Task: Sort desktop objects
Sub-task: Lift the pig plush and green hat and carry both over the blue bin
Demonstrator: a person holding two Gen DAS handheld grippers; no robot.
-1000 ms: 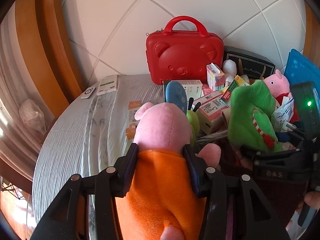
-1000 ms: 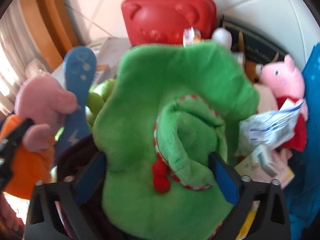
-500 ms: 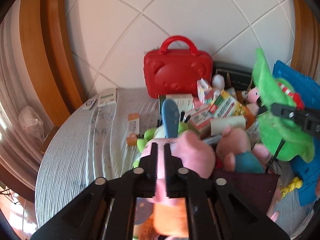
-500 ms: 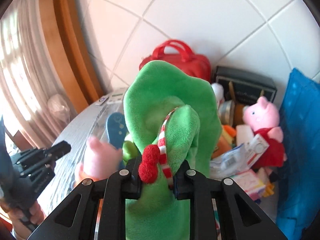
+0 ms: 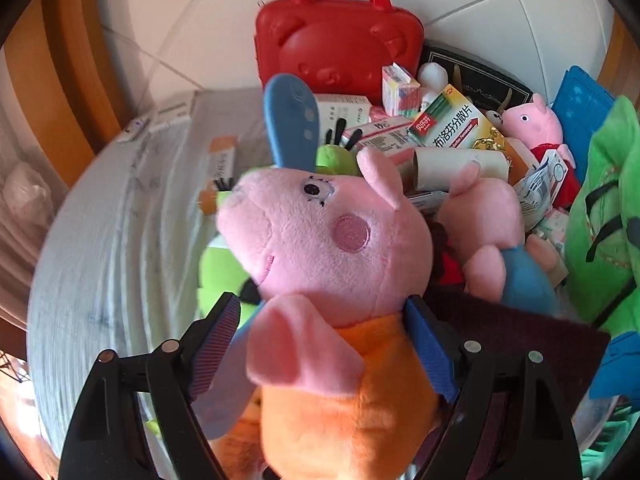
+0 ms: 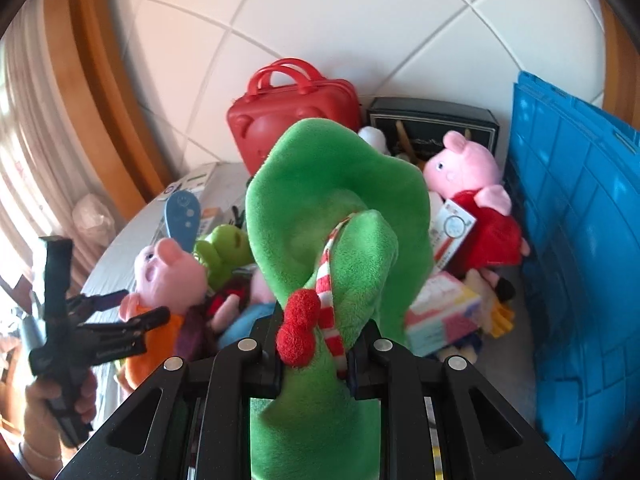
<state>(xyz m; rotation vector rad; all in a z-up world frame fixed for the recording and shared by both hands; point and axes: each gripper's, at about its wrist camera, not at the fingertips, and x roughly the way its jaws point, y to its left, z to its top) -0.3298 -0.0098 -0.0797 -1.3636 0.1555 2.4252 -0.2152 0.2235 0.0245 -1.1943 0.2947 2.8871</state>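
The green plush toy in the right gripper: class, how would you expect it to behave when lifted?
Probably floppy: the green plush toy folds and curls above the right gripper. Likely light, since a narrow pinch holds it up. Its fuzzy fabric seems unlikely to slip.

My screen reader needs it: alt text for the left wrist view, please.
The left claw brackets a pink pig plush in orange, its pads wide beside the plush. Behind it lie medicine boxes and a red case.
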